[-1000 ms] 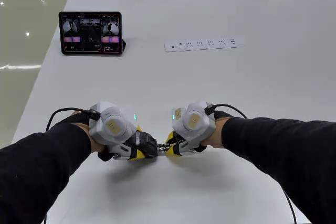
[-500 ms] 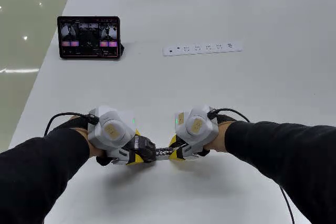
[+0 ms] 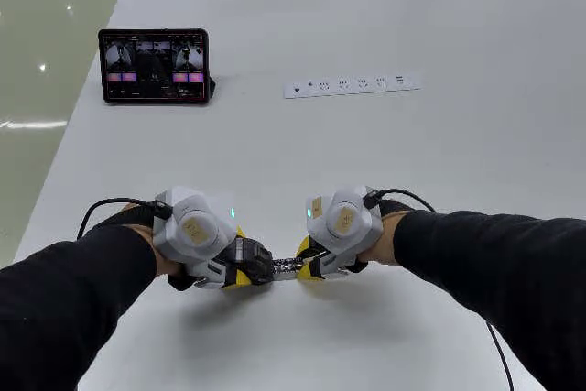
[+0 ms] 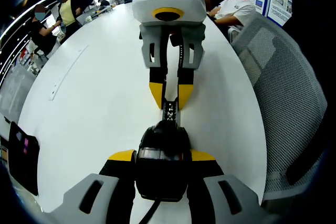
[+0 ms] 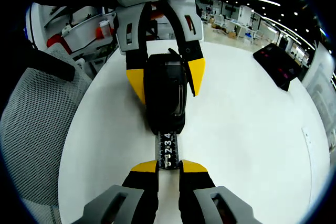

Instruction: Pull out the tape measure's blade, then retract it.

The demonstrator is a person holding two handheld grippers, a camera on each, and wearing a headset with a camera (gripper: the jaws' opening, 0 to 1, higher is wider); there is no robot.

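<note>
Staying as before, tape measure (image 5: 165, 98) gripped in left tongs (image 4: 161, 155), short blade (image 5: 168, 150) pinched by right tongs (image 5: 169, 167), white surface (image 3: 366, 25), office (image 5: 236, 17) beyond.

The glossy black plastic tape measure case (image 4: 163, 163) shows a short black blade (image 5: 168, 151) printed with white numerals 2, 3, 4. The left gripper (image 4: 163, 157) and right gripper (image 5: 169, 167) wear pale grey shells and black jaws tipped yellow. The smooth tabletop (image 3: 458, 162) and long plastic power strip (image 3: 352, 85) are white; the black-framed tablet (image 3: 154, 65) glows with pink tiles on dark.
</note>
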